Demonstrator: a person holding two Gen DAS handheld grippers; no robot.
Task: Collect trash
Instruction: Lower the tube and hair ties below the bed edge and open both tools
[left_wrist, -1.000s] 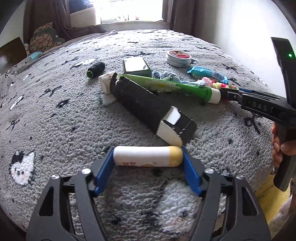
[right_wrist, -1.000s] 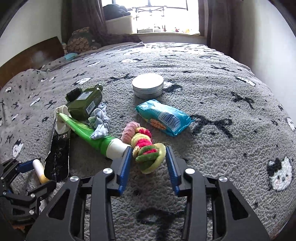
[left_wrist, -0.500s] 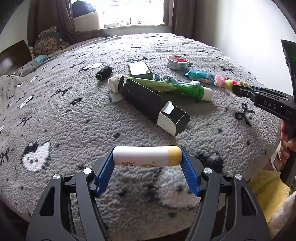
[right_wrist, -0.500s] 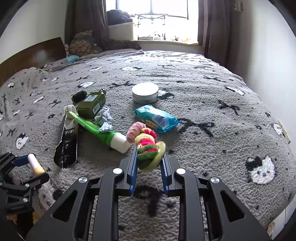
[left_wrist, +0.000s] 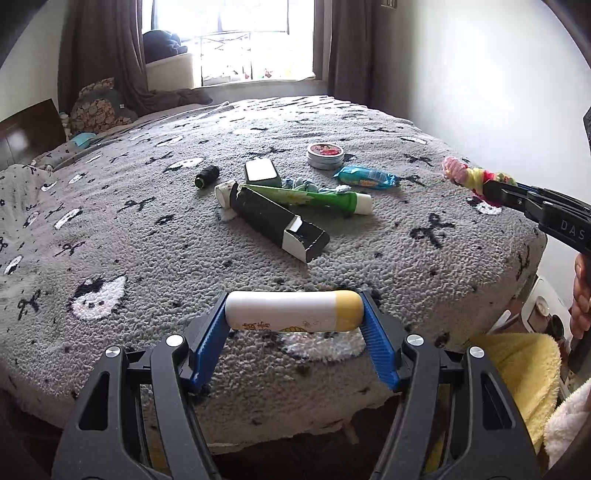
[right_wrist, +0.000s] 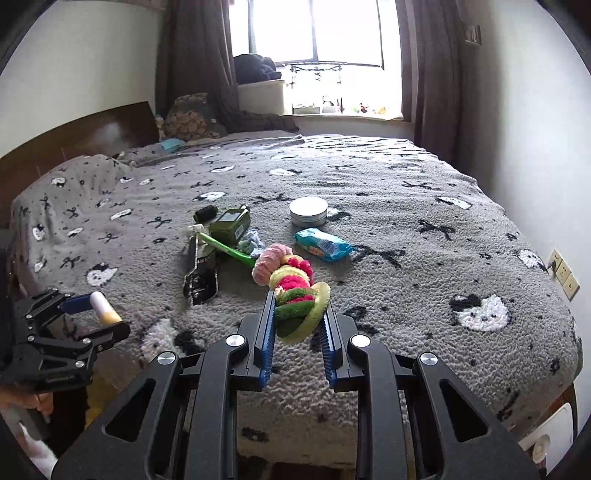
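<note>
My left gripper (left_wrist: 294, 312) is shut on a white tube with a yellow cap (left_wrist: 293, 311), held crosswise above the bed's near edge; it also shows in the right wrist view (right_wrist: 101, 307). My right gripper (right_wrist: 300, 315) is shut on a bunch of fuzzy hair ties (right_wrist: 291, 284), pink, yellow, red and green, lifted off the blanket; they show at the right in the left wrist view (left_wrist: 476, 179). On the grey blanket (left_wrist: 110, 229) lie a black carton (left_wrist: 277, 221), a green tube (left_wrist: 314, 197) and a blue wrapper (left_wrist: 365, 177).
A round tin (left_wrist: 325, 155), a green box (left_wrist: 260, 173), a small dark spool (left_wrist: 207, 176) and a blue cloth scrap (right_wrist: 251, 245) lie among the pile. Pillows and a wooden headboard (right_wrist: 74, 136) stand at the far left. A wall socket (right_wrist: 563, 273) is on the right.
Both grippers have pulled back and risen from the bed. The right gripper closed on the hair ties and lifted them off the blanket. The left still holds the tube.
</note>
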